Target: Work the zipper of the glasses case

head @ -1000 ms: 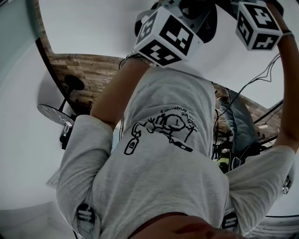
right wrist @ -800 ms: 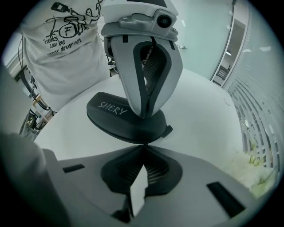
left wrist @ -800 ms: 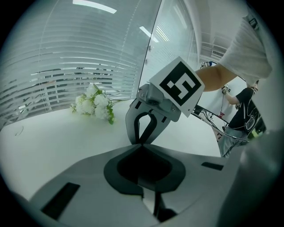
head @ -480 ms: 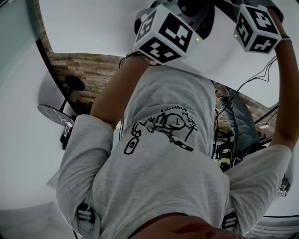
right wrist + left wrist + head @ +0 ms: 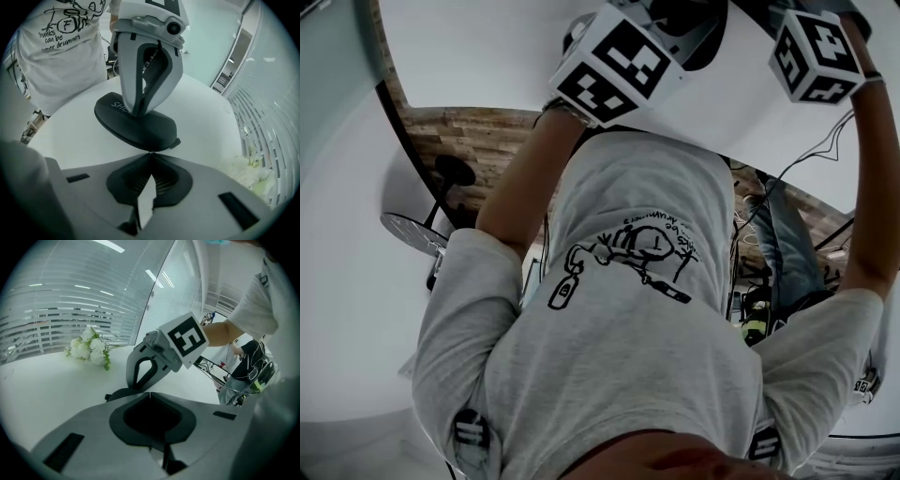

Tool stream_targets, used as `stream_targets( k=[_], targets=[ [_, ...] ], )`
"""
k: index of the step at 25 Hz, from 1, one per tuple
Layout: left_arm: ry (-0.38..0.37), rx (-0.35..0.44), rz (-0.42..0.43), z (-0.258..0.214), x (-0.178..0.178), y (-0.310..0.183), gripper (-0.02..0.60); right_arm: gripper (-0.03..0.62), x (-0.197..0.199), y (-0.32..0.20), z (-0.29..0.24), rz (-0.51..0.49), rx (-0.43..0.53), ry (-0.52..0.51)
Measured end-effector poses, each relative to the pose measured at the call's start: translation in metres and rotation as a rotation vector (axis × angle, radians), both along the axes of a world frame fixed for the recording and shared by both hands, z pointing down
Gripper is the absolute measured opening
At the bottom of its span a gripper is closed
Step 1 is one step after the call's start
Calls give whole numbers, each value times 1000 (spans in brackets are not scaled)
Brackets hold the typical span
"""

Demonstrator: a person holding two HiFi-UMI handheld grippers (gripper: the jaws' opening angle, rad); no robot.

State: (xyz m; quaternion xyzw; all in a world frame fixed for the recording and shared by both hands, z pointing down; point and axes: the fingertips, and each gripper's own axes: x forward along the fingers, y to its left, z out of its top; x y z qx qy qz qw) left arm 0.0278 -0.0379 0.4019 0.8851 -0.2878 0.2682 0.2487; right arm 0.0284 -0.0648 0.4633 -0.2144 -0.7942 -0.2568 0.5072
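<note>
Now, both with jaws together, left gripper [image 5: 137,114] touches the glasses case [image 5: 140,131] top, right gripper [image 5: 150,153] its edge.

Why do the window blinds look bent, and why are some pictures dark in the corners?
Left gripper view: a wide-angle lens bows the blinds and blackens the corners. Right gripper view: same dark rim; glasses case crisp, flowers smeared at the edge. Head view: dim, greyish, little colour.
</note>
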Motion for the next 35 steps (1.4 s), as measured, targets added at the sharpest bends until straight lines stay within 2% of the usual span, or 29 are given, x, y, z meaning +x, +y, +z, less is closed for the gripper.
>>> stream_targets(
  k=[2, 4, 7, 15, 24, 26, 31, 35],
  targets=[
    [-10, 23, 32, 1, 3, 1, 21, 5, -7, -6, 0, -26, 31, -6],
    [-54, 44, 56, 5, 1, 0, 21, 5, -14, -9, 3, -47, 54, 0],
    [-90, 50, 70, 9, 1, -2, 20, 5, -15, -10, 7, -32, 56, 17],
    [-81, 59, 70, 15, 11, -2, 20, 5, 1, 0, 14, 120, -59, 12],
    [-108, 68, 86, 11, 8, 0, 20, 5, 4, 12, 10, 192, -126, 17],
    [-107, 71, 85, 10, 9, 3, 20, 5, 7, 13, 9, 184, -116, 5],
    [-66, 21, 66, 12, 0, 6, 20, 5, 9, 4, 8, 158, -40, -13],
    [-81, 16, 70, 15, -2, 6, 20, 5, 9, -7, 9, 159, 10, -13]
  ],
)
